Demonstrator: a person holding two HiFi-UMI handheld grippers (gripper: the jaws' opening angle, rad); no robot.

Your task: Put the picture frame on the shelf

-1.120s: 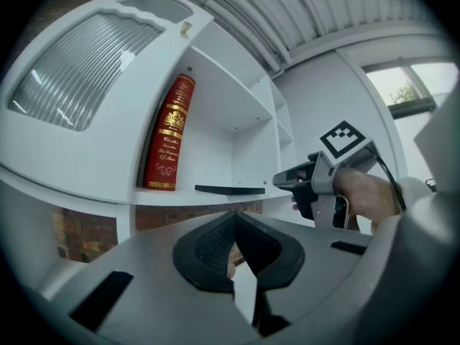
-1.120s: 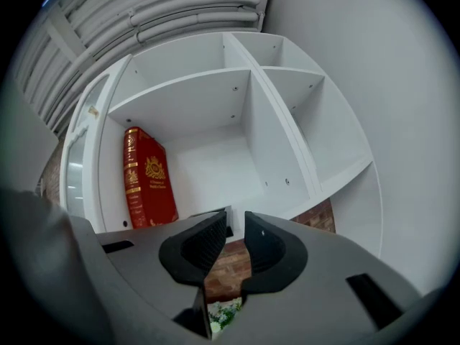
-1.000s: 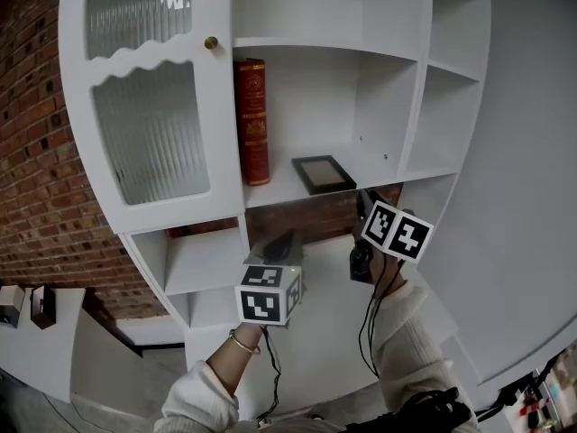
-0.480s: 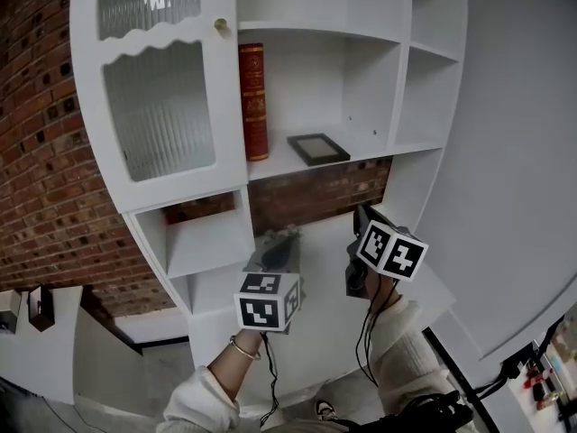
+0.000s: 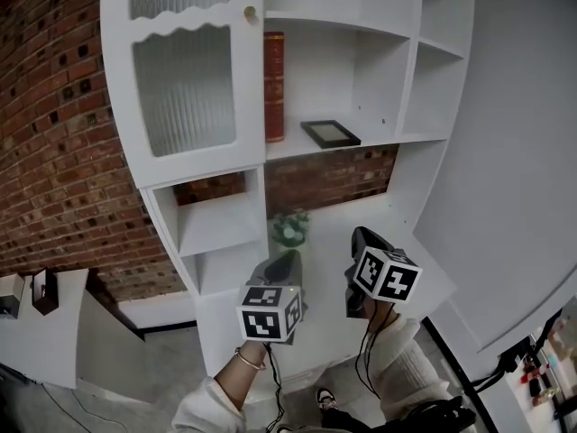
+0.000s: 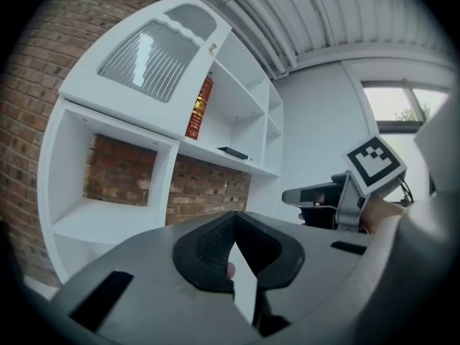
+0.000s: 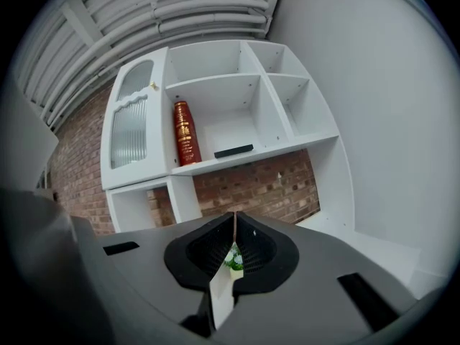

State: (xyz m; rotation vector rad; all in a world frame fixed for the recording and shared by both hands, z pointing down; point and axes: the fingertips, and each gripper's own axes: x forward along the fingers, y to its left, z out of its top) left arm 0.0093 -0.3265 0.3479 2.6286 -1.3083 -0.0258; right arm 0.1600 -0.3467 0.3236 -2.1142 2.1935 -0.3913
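Observation:
A black picture frame point(image 5: 330, 133) lies flat on the white shelf point(image 5: 361, 147), to the right of an upright red book point(image 5: 274, 87). The same frame point(image 7: 233, 151) and book point(image 7: 185, 133) show in the right gripper view; the frame point(image 6: 233, 152) is small and far in the left gripper view. My left gripper point(image 5: 284, 266) and right gripper point(image 5: 363, 240) hang well below the shelf, over the white counter. Both stand shut with nothing between the jaws. My right gripper point(image 6: 309, 196) shows at the right of the left gripper view.
A small green plant point(image 5: 290, 229) stands on the counter point(image 5: 406, 233) under the shelf. A cabinet door with ribbed glass point(image 5: 185, 75) is at the upper left. Brick wall point(image 5: 54, 152) runs to the left. Open compartments point(image 5: 216, 219) sit below the door.
The view has pulled back and down from the shelf. Both grippers have dropped lower and farther from the frame, which stays lying on the shelf. The plant has come into sight.

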